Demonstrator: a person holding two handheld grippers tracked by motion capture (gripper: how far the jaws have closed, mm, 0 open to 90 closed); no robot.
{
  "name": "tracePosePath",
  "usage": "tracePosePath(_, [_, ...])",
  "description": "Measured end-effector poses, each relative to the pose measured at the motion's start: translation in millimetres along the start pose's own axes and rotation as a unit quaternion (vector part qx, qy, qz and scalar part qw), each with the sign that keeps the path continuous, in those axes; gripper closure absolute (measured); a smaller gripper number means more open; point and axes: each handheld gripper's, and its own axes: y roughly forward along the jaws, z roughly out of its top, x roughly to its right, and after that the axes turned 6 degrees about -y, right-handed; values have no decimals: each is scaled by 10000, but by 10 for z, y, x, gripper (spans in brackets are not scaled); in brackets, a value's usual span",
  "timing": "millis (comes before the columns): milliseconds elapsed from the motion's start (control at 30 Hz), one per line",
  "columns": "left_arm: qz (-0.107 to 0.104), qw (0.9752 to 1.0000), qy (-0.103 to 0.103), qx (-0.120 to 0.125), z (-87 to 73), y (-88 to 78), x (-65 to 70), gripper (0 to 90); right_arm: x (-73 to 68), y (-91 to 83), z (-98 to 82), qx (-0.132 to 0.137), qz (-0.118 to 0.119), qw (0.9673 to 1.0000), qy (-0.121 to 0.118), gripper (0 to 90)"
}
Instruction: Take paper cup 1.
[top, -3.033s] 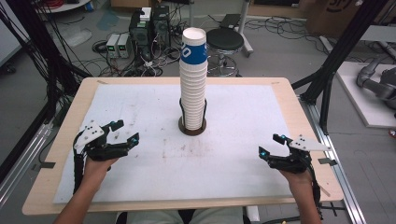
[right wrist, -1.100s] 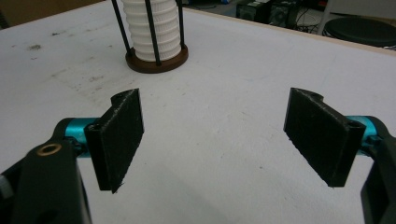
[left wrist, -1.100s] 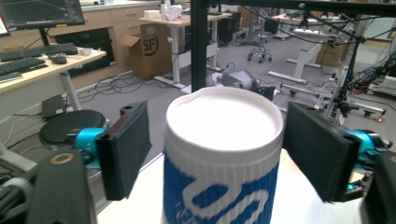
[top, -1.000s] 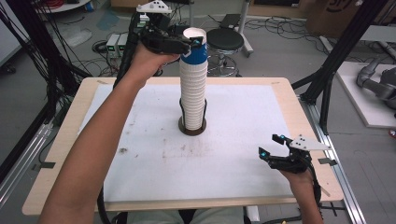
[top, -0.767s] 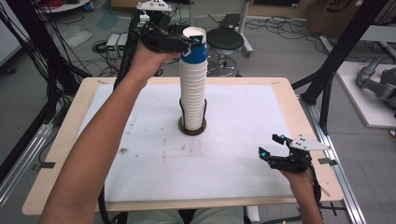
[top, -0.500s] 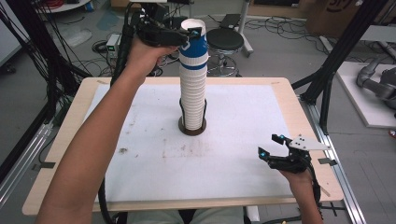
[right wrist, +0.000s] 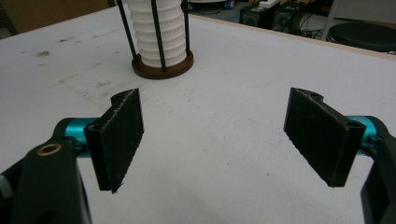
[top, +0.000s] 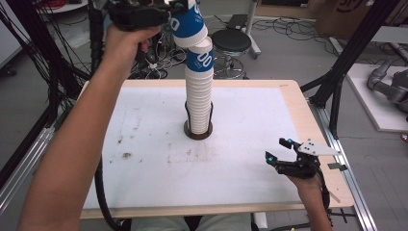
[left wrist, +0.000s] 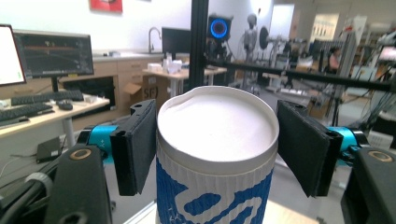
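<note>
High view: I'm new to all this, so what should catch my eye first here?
A tall stack of paper cups rises from a round brown holder at the middle of the white table. Above it, the left gripper holds the top cup, tilted, just off the stack. The right gripper rests open near the table's right edge.

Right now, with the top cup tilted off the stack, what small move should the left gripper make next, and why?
Probably lift a little higher. The left gripper holds the top cup, tilted, with its bottom close above the stack. More height would likely free it without tipping the stack in its holder.
</note>
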Motion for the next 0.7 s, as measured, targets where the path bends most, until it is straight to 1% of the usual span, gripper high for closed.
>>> tracePosePath(33, [21, 10000, 38, 9, 18, -58, 2, 316, -2, -1, 0, -1, 7, 10000, -9, 204])
tracePosePath(100, [-7, 10000, 42, 17, 28, -177, 13, 315, -7, -2, 2, 2, 21, 10000, -2, 204])
tracePosePath(133, [6, 10000, 96, -3, 25, -238, 20, 315, -11, 1, 3, 27, 30, 10000, 5, 204])
tracePosePath(200, [19, 9999, 127, -23, 3, -358, 25, 316, -14, 8, 4, 21, 41, 10000, 21, 204])
tracePosePath(333, [16, 10000, 55, 6, -69, -572, 2, 316, -25, 24, 10, 7, 45, 10000, -12, 204])
tracePosePath(367, [12, 10000, 45, -12, -102, -667, -3, 315, -34, 32, 16, 6, 54, 10000, -29, 204])
tracePosePath(400, [12, 10000, 45, -12, -102, -667, -3, 315, -39, 33, 19, -2, 66, 10000, -13, 204])
tracePosePath(433, [24, 10000, 63, -40, -114, -712, -2, 316, -40, 37, 21, 3, 57, 10000, -20, 204])
tracePosePath(467, [61, 9999, 96, -61, -137, -795, 4, 316, -38, 41, 22, 9, 55, 10000, -35, 204])
tracePosePath(500, [61, 9999, 96, -61, -137, -795, 4, 315, -38, 41, 22, 9, 55, 10000, -35, 204])
tracePosePath(600, [102, 9998, 99, -104, -189, -906, -7, 315, -48, 55, 26, -7, 75, 10000, -26, 204])
tracePosePath(667, [122, 9997, 111, -162, -246, -965, -20, 315, -55, 67, 29, -22, 86, 9999, -46, 204])
tracePosePath(700, [122, 9997, 89, -188, -321, -1013, -36, 315, -64, 75, 31, -45, 97, 9999, -52, 204])
